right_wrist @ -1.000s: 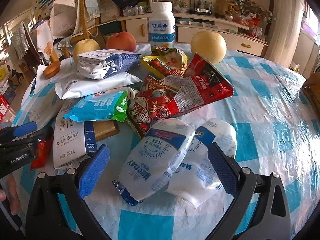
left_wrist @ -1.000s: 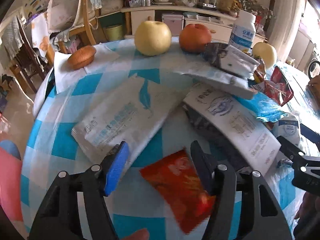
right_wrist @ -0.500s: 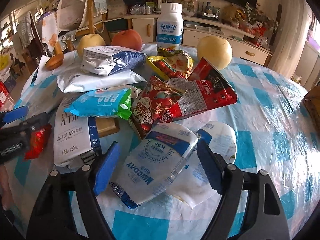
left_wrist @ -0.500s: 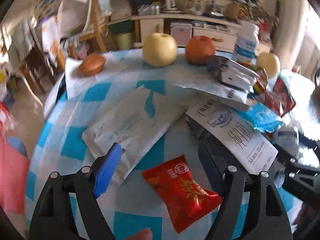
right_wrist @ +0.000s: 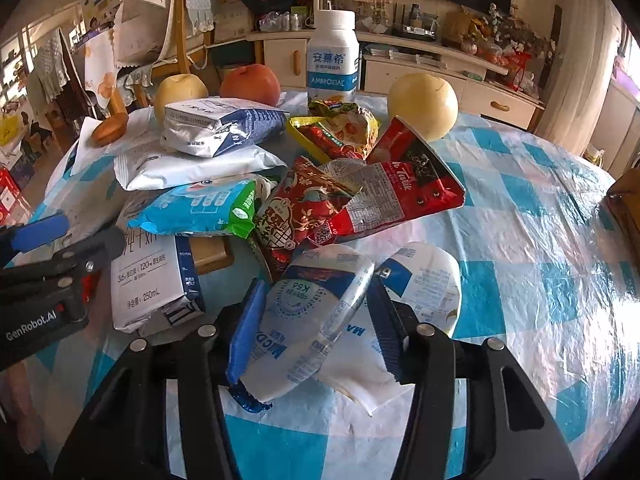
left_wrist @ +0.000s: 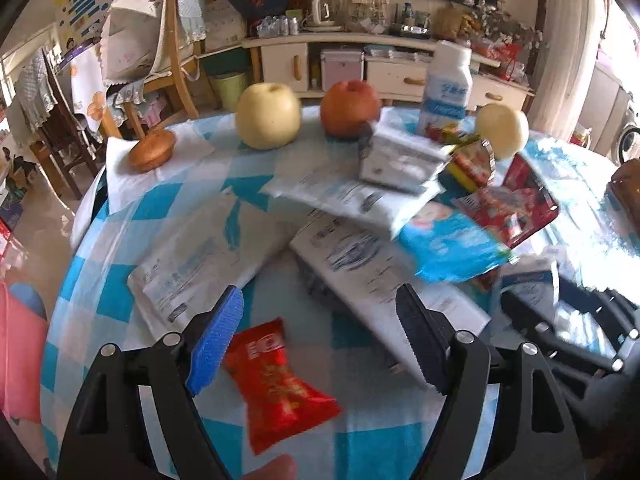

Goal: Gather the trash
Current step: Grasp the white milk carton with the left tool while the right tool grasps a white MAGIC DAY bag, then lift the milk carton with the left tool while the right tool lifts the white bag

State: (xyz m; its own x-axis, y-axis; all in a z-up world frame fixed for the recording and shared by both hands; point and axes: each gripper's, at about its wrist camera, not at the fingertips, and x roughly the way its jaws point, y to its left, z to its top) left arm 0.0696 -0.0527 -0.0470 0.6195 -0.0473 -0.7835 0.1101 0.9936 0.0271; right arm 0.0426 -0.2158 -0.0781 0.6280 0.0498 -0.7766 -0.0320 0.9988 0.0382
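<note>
A red snack packet (left_wrist: 276,380) lies flat on the blue-checked tablecloth (left_wrist: 360,444). My left gripper (left_wrist: 320,292) hovers above it, open and holding nothing, with the packet nearer its blue finger (left_wrist: 216,340). In the right wrist view my right gripper (right_wrist: 316,282) has its jaws closing on a white and blue mask packet (right_wrist: 308,300). The packet buckles upward between the pads. A second white mask packet (right_wrist: 428,284) lies under it to the right. At that view's left edge my left gripper (right_wrist: 94,228) shows again.
A heap of wrappers fills the table's middle: a blue packet (right_wrist: 196,208), red foil bags (right_wrist: 360,196), a flattened milk carton (right_wrist: 148,280). Behind stand a yoghurt bottle (right_wrist: 334,60), pears (right_wrist: 424,106), a red apple (right_wrist: 250,84) and a bun (left_wrist: 152,150) near the left table edge.
My left gripper opened wider and drew back and up from the red packet, which stayed on the cloth. My right gripper's jaws narrowed onto the mask packet, which has buckled.
</note>
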